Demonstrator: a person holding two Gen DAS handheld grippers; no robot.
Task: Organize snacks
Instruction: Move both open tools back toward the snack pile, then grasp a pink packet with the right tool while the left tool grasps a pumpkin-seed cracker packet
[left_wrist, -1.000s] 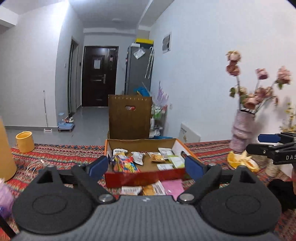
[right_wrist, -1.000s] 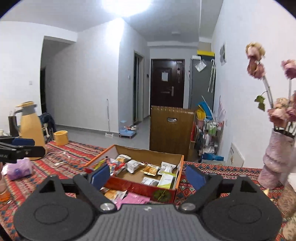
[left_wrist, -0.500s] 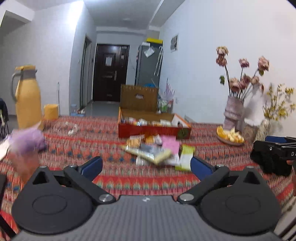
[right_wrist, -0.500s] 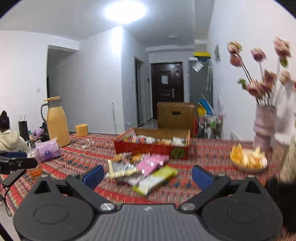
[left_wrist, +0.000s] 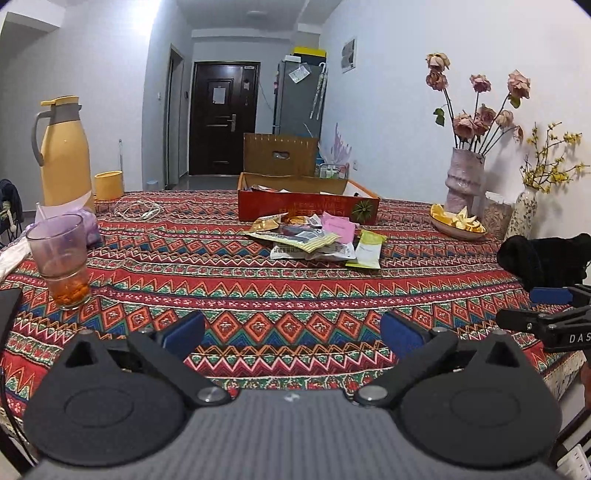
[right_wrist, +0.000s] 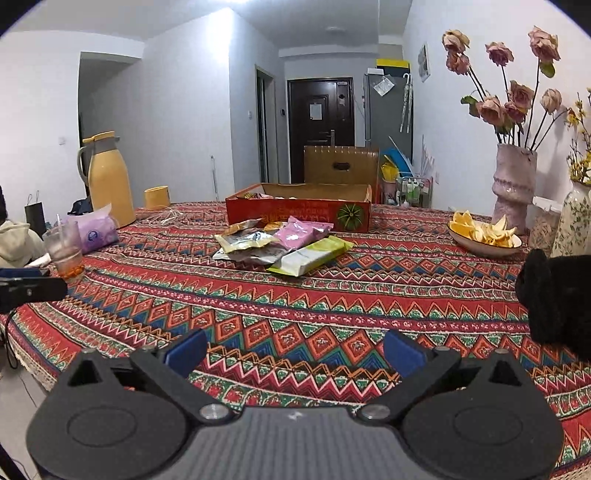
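Both hand-held grippers, left (left_wrist: 291, 328) and right (right_wrist: 293, 347), hung open and empty near the bench (right_wrist: 332, 314) edge, well short of the snack packets (right_wrist: 273, 245) heaped before the red box (right_wrist: 299, 214), presumably awaiting sorting.

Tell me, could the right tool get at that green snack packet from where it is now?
Probably yes: the right tool is open and empty, and only bare tablecloth lies between it and the green packet, which sits at the near edge of the pile.

"DAS" on right claw (left_wrist: 554, 325), box print illegible
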